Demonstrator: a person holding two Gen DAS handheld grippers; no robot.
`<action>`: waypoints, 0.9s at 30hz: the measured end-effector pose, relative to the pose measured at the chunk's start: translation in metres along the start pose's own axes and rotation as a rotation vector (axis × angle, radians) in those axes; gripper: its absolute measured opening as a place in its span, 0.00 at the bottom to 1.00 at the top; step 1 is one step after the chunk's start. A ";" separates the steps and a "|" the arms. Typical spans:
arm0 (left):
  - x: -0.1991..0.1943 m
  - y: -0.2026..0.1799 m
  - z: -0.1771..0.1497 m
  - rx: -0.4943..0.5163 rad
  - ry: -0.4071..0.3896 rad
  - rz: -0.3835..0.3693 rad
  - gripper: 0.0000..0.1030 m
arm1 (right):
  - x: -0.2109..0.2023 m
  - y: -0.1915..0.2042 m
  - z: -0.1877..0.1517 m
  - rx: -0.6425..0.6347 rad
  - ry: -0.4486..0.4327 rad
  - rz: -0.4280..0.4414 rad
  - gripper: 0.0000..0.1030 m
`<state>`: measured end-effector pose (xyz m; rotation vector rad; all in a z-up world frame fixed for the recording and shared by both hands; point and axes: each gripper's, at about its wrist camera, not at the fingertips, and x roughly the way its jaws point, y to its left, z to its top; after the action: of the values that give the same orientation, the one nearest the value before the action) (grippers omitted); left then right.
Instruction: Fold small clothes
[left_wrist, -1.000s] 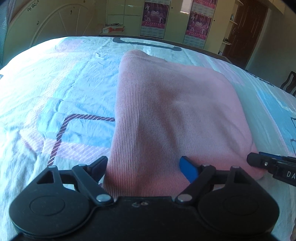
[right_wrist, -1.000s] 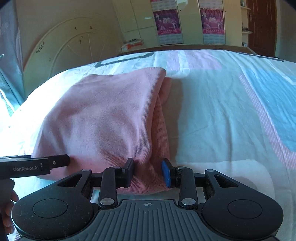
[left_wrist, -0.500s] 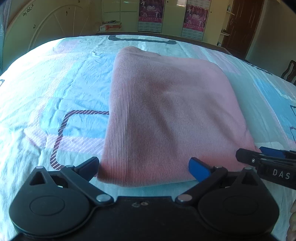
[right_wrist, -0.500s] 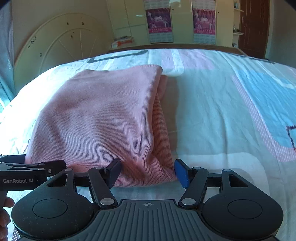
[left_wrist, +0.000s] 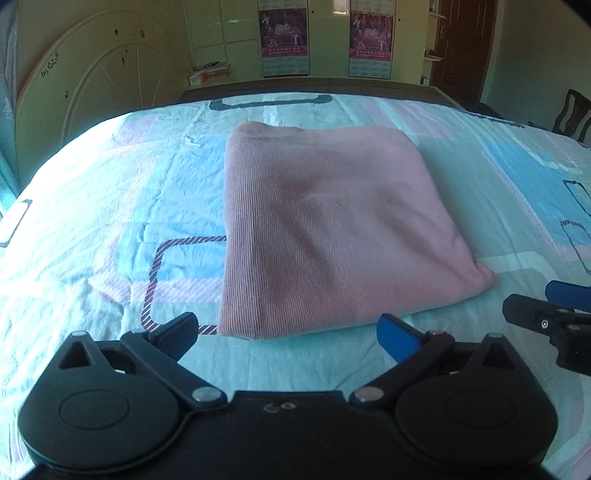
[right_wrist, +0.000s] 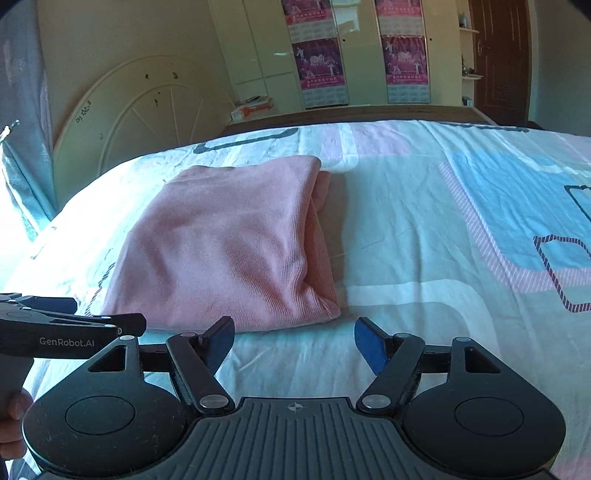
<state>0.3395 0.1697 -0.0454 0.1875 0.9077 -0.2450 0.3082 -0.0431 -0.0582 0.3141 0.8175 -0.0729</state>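
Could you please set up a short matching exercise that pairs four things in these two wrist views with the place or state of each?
Things:
1. pink garment
2. left gripper
3. right gripper
4. cardboard box

Places or states:
A. beyond the bed's far end
B. folded, lying flat on the bed sheet
C. jaws wide apart, nothing between them
D. jaws opening, nothing between them

Pairs: 1-B, 2-C, 3-D, 4-A

Left gripper (left_wrist: 286, 328) angled downward, jaws spread wide, nothing between them; right gripper (right_wrist: 293, 343) angled downward too, jaws opening, empty.
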 end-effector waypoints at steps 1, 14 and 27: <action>-0.008 0.000 -0.001 -0.005 -0.008 -0.001 1.00 | -0.007 0.002 -0.001 -0.010 -0.008 0.006 0.70; -0.107 -0.031 -0.026 -0.014 -0.153 0.083 0.98 | -0.091 0.014 -0.028 -0.124 -0.073 0.081 0.81; -0.200 -0.047 -0.085 -0.105 -0.181 0.143 0.99 | -0.197 0.017 -0.071 -0.160 -0.183 0.114 1.00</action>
<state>0.1437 0.1736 0.0597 0.1298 0.7217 -0.0797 0.1266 -0.0165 0.0439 0.1992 0.6181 0.0695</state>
